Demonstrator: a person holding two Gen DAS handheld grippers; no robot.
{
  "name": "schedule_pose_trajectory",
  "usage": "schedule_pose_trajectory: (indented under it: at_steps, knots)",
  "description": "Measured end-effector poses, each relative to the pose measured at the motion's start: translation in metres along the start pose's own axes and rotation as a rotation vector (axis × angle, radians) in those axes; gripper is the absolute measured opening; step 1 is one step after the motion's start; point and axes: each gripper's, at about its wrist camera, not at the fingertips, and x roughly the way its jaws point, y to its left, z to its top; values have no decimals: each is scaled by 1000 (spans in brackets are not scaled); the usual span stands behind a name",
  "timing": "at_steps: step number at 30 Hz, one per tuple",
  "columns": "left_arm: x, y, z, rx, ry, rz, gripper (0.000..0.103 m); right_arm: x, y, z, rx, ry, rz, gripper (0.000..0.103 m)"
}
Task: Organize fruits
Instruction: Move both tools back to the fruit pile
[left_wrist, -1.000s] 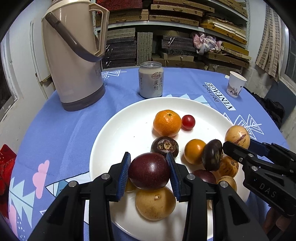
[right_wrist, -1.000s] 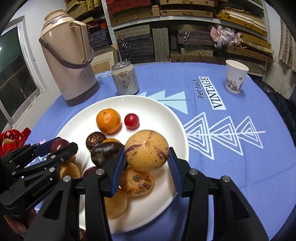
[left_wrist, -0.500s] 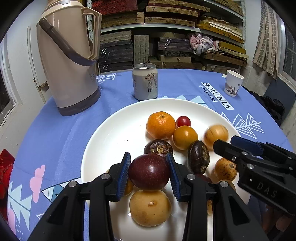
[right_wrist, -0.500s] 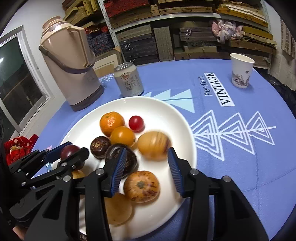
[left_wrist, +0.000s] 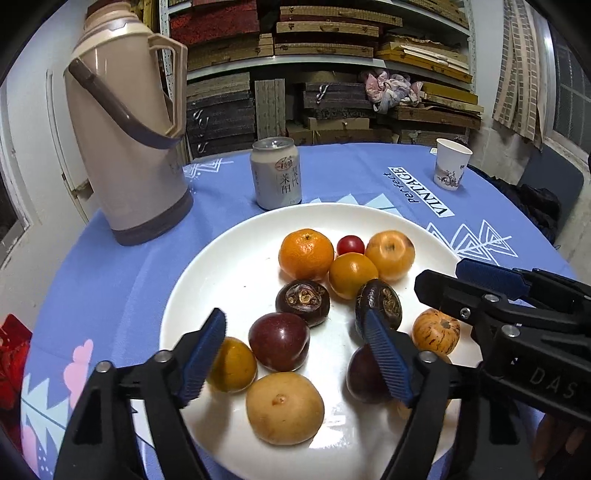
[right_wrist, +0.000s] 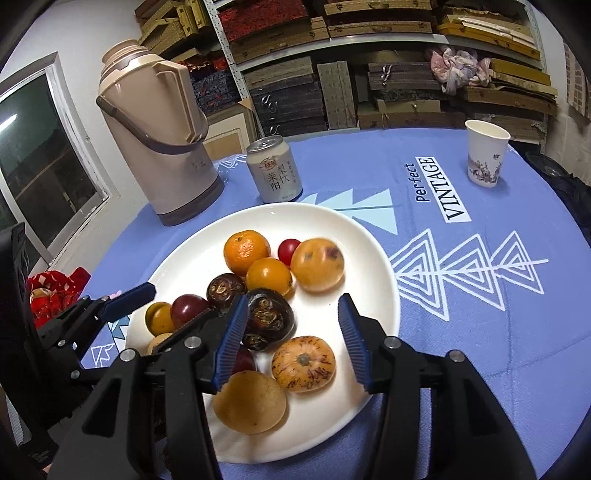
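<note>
White plate (left_wrist: 207, 280), both jaws opening, empty

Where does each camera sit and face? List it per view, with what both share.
Left wrist: on the left gripper, angled down at the white plate; its jaws are opening around a dark red plum, untouched.
Right wrist: on the right gripper, over the plate's near right; jaws opening, empty.
Shared: plate, can, thermos, each other's gripper.

Left hand-held gripper (left_wrist: 295, 354) – matte black plastic arms, blue ribbed pads (left_wrist: 388, 356), silver screws at pivots. Right hand-held gripper (right_wrist: 290, 341) same build – black frame, blue ribbed pads (right_wrist: 352, 341), silver screws, "DAS" embossed on side. Bit of hand (left_wrist: 557, 439) underneath, blurry.
</note>
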Motion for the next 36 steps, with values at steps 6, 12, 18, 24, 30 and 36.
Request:
schedule_pose_trajectory:
  at_steps: [6,12,18,24,30,36]
  knots:
    - [-7,1,1,4,-14,16,89,-3,4,-1,-15,0,-7,50]
    - [-11,0,-1,10,4,0,89,-9,6,-2,-19,-12,-8,60]
    - [-19,0,-3,9,-3,-9,96,-17,9,-4,-28,-23,-26,74]
    - [-25,4,-11,0,21,-13,96,-35,10,-14,-55,-40,-38,82]
    - [-38,8,-22,-19,27,-6,97,-56,6,-33,-70,-50,-43,90]
    - [-49,9,-35,-25,40,-6,98,-71,-1,-53,-53,-56,-37,92]
